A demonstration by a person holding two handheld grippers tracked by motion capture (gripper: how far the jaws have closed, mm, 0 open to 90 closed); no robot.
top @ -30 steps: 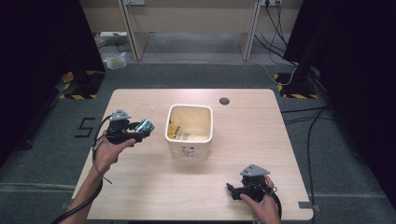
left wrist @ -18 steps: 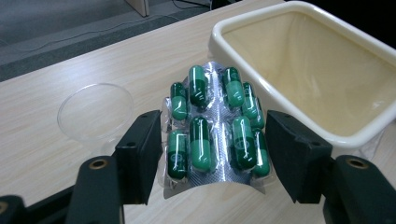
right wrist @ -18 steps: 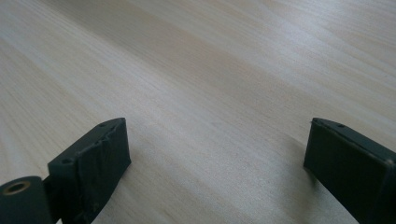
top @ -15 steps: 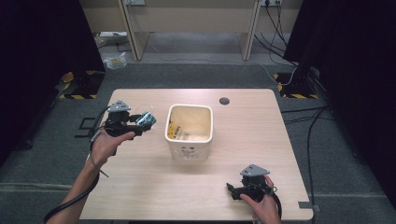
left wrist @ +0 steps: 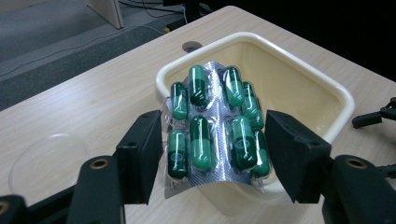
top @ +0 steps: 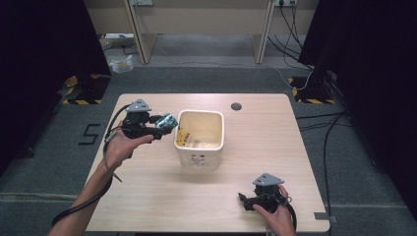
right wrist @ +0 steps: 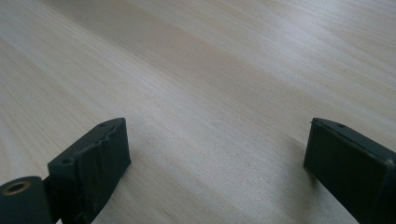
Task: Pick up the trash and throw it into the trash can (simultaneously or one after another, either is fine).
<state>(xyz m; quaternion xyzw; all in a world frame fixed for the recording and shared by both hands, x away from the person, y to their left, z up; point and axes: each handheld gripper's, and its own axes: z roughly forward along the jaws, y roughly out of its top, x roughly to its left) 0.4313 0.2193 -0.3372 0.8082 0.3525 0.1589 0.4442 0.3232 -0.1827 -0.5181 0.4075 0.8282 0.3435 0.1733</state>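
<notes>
The person's left forearm reaches up from the near-left corner of the table [top: 147, 196], the elbow low and the wrist bent so that the left hand [top: 120, 147] wraps under the body of its tool. The left gripper [top: 167, 121] is held above the tabletop and points roughly level toward the cream bin [top: 199, 157] that stands near the middle of the table. In the left gripper view its two black jaws pinch a blister pack of green capsules [left wrist: 212, 123] by its side edges, and the foil bows forward between the pads. The pack hangs in the air just at the bin's near rim [left wrist: 161, 79], in front of the opening and not inside it. Something yellow lies at the bottom of the bin; what it is I cannot tell.

The right hand [top: 273, 214] rests low at the near-right edge of the table, fingers curled round its tool, well apart from the bin. The right gripper [top: 243, 199] lies close to the wood and points left across it. In the right gripper view its jaws stand spread wide, with bare tabletop between them.
</notes>
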